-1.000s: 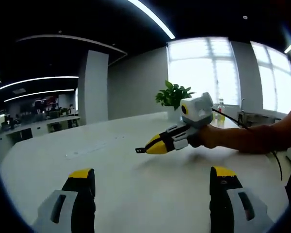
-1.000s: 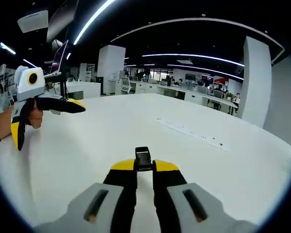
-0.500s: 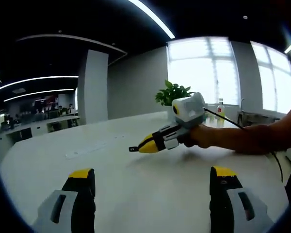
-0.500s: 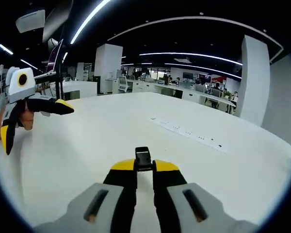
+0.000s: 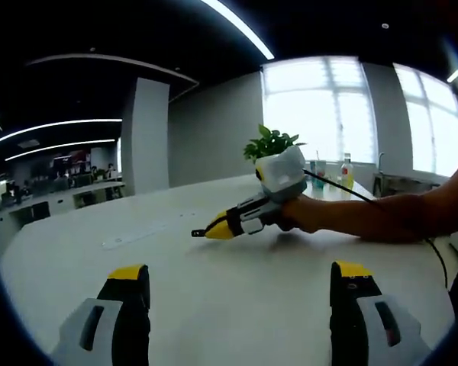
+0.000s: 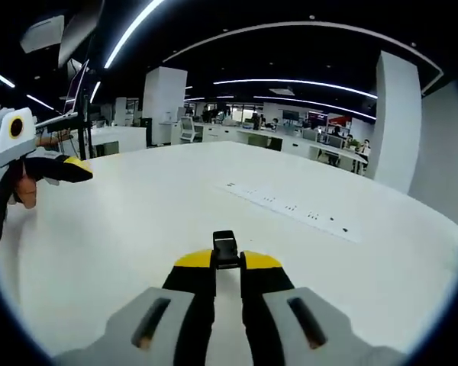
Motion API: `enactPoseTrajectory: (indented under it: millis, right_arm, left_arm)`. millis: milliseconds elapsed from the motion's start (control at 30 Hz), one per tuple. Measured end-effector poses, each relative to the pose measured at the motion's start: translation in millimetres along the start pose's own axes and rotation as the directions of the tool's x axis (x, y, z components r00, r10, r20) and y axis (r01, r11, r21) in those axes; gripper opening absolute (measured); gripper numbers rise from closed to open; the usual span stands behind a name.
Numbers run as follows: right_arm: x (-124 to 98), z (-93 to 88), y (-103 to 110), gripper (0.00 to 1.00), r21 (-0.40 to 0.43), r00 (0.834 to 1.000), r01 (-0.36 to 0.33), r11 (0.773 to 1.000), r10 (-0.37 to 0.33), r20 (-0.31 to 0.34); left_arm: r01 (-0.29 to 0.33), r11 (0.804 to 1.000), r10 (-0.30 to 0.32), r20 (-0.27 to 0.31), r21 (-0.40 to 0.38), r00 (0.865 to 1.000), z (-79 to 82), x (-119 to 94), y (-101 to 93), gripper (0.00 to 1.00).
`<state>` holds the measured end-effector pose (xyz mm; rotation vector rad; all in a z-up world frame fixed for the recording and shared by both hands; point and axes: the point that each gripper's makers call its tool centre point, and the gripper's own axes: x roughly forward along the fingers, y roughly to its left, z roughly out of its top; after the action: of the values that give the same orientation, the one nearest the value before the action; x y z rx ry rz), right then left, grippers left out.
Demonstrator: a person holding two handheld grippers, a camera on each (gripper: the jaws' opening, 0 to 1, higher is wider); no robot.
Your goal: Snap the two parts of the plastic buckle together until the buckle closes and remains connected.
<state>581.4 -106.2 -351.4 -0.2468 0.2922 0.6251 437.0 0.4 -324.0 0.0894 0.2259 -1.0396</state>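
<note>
— So, where is the buckle piece (image 6: 224, 248) right now?

— It sits pinched between the tips of the right gripper (image 6: 227, 261). In the right gripper view the two yellow-tipped jaws are drawn together on it, and the small black plastic part sticks out just past their ends, above the white table (image 6: 160, 221).

— Can you see the same thing from the other side?

— Yes. In the left gripper view the right gripper (image 5: 211, 227) comes in from the right, held by a hand (image 5: 296, 214) with a bare forearm behind it and a dark cable trailing back. A little black tab (image 5: 197, 232) pokes from its closed yellow tip, which hovers over the table (image 5: 237, 290).

— And the left gripper?

— Released. In its own view the left gripper (image 5: 240, 278) has its jaws spread wide apart at the bottom of the view, with nothing between them but bare tabletop. In the right gripper view it appears at the far left edge (image 6: 27, 191), one dark yellow-tipped jaw pointing right, another hanging down, well apart from each other.

— How far are the two grippers from each other?

— Well apart, with open table between them.

— Anything else on the table?

— A white power strip (image 6: 290, 211) lies flat towards the far side. A green potted plant (image 5: 272, 143) and some bottles (image 5: 346, 171) stand near the window end.
</note>
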Motion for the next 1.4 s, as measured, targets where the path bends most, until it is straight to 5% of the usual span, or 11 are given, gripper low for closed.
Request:
enactPoseTrajectory:
  millis: [267,500,633,1400]
  right_arm:
    - [7,1.2,-11,0.09,0.011,1.0,0.022,1.0,-0.022,-0.003]
    - [14,5.9,-9,0.09,0.017,1.0,0.018,1.0,-0.018,-0.002]
    - [17,6.7,-11,0.09,0.017,1.0,0.027,0.999,-0.026,-0.006]
    - [23,-3.3,-16,0.09,-0.005,0.997,0.056,0.998,-0.056,-0.054]
  left_arm:
    - [-0.005,1.0,0.005,0.005,-0.001,1.0,1.8,-1,1.5,1.0]
    - [-0.137,0.991,0.137,0.013,-0.01,0.991,5.0,-8,29.8,1.0]
    - [-0.158,0.987,0.159,0.023,-0.027,0.987,7.3,-12,36.2,1.0]
    - [-0.121,0.993,0.121,0.008,-0.015,0.993,1.2,-5,24.6,1.0]
